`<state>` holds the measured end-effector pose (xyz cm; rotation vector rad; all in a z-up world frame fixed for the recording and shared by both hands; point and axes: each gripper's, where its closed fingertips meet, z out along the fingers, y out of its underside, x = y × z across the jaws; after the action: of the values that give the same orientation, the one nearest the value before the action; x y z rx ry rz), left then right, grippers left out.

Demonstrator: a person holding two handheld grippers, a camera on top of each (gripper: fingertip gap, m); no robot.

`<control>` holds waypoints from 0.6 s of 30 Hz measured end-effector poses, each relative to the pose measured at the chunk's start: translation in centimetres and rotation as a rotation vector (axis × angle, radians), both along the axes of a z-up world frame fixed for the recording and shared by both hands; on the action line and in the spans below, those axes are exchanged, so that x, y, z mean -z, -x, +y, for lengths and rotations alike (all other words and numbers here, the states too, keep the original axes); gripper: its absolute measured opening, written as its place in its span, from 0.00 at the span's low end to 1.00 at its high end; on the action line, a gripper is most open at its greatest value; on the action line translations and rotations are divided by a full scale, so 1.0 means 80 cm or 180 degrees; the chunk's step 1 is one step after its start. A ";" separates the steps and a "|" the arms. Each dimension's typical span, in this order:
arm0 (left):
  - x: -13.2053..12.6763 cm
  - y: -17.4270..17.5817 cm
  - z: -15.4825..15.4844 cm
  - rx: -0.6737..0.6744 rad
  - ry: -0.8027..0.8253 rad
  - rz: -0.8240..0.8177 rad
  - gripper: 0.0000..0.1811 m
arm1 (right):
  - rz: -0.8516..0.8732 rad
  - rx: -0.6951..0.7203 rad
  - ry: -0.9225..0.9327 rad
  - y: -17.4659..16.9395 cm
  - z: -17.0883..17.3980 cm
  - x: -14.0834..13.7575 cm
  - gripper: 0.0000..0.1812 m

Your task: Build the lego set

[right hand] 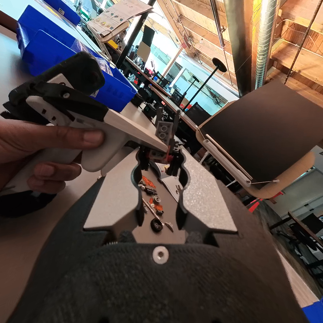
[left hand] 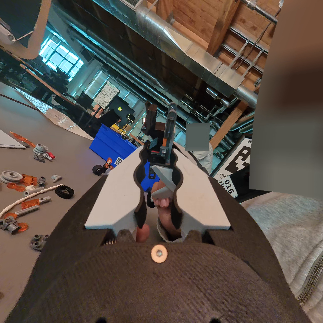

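A partly built lego model (left hand: 162, 139), black and dark grey with an upright grey beam, is held in the air between both grippers. My left gripper (left hand: 158, 153) is shut on its base. My right gripper (right hand: 160, 154) is shut on the same model (right hand: 165, 134) from the opposite side. In the right wrist view the left gripper (right hand: 163, 146) comes in from the left, held by a hand (right hand: 43, 139). In the left wrist view the right gripper's grey fingers (left hand: 164, 176) show under the model.
Loose lego parts (left hand: 29, 181) lie on the grey table (left hand: 75, 157): grey hubs, orange clear pieces, a white hose, a black tyre (left hand: 64, 191) and a minifigure (left hand: 108, 164). A blue bin (left hand: 111, 143) stands behind. An open booklet (right hand: 167, 182) lies by the parts (right hand: 154, 198).
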<state>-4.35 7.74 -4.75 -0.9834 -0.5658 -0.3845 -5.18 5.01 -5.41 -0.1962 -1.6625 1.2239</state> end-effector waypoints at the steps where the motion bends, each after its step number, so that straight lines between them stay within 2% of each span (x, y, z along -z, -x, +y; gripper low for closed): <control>1: 0.000 0.000 0.000 0.0001 -0.0004 0.0004 0.13 | 0.0007 0.0000 0.0003 0.000 -0.001 0.000 0.22; 7: 0.000 0.002 -0.003 0.0092 -0.0051 -0.0018 0.12 | 0.0050 -0.0031 0.0124 0.001 -0.002 -0.001 0.22; 14: 0.001 0.011 -0.013 0.0071 -0.0174 -0.0145 0.12 | 0.0155 -0.0074 0.0219 -0.006 0.008 -0.018 0.29; 16: -0.001 0.012 -0.015 0.0143 -0.0241 -0.0157 0.13 | 0.0154 -0.0136 0.0426 -0.006 0.015 -0.025 0.30; 18: -0.003 0.014 -0.021 0.0191 -0.0290 -0.0139 0.13 | 0.0143 -0.0257 0.0901 -0.009 0.034 -0.040 0.28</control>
<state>-5.48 6.07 -4.53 -0.9077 -0.5545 -0.4824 -4.46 7.72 -2.22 -0.2756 -1.4661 1.5130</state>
